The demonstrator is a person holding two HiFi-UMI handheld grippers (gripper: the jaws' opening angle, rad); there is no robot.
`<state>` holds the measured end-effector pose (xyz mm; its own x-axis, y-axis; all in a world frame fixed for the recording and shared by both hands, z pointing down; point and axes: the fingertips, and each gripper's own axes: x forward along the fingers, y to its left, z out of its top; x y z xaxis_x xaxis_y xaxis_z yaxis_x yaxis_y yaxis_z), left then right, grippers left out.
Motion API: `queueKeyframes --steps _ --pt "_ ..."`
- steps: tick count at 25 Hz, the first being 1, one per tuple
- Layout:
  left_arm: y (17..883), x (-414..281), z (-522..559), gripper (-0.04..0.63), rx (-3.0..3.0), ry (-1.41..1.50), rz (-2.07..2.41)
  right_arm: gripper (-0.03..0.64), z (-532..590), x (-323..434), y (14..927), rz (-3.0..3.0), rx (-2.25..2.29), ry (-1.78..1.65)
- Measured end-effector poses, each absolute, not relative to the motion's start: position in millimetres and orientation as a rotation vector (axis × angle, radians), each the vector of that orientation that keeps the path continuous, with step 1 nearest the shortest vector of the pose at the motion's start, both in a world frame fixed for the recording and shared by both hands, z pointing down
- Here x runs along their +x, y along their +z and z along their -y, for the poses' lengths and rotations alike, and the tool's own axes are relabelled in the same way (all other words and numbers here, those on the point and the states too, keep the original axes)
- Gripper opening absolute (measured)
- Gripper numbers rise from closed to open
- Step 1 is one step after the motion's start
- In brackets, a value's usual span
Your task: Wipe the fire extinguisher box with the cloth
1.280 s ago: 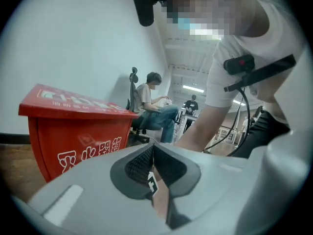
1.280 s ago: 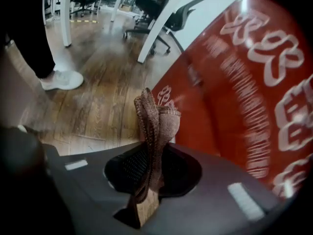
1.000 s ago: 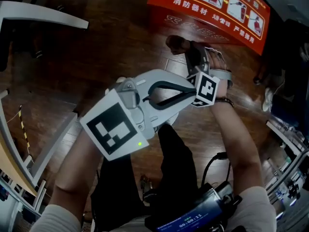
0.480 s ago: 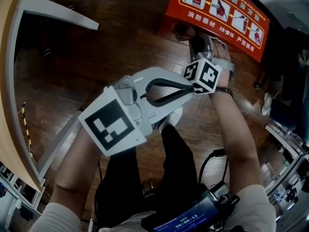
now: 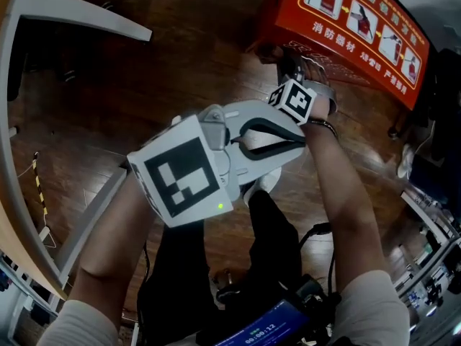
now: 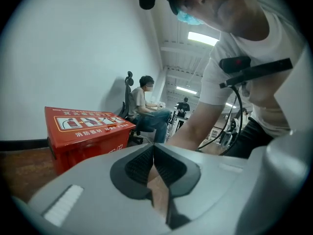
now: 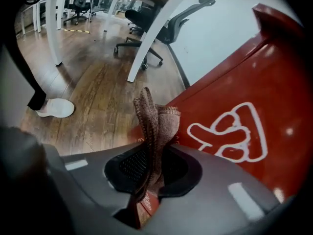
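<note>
Red fire extinguisher box (image 5: 338, 20) on wood floor, right gripper (image 7: 152, 155) pinching a brown cloth (image 7: 155, 121) just beside the box, left gripper (image 6: 153, 153) pressed together, holding nothing.

Head view steeply down, box (image 5: 344, 21) shared throughout

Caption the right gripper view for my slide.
Right gripper shut on a brown cloth, close to the red box.

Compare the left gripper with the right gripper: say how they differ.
The right gripper has its jaws shut on the brown cloth; the left gripper has its jaws together on nothing. The right gripper is close to the red fire extinguisher box; the left gripper is held farther back from it. Both have jaws closed.
</note>
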<state>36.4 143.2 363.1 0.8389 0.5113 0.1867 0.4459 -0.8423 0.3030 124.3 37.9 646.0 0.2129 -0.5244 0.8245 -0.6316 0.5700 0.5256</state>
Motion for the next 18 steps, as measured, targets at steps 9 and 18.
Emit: queueKeyframes --steps 9,18 --pt "391 16 -90 0.000 2.779 0.420 -0.684 0.058 -30 113 732 1.444 0.958 0.213" --pt "448 -19 -68 0.000 2.719 0.509 -0.573 0.058 -37 106 809 1.474 0.848 0.386"
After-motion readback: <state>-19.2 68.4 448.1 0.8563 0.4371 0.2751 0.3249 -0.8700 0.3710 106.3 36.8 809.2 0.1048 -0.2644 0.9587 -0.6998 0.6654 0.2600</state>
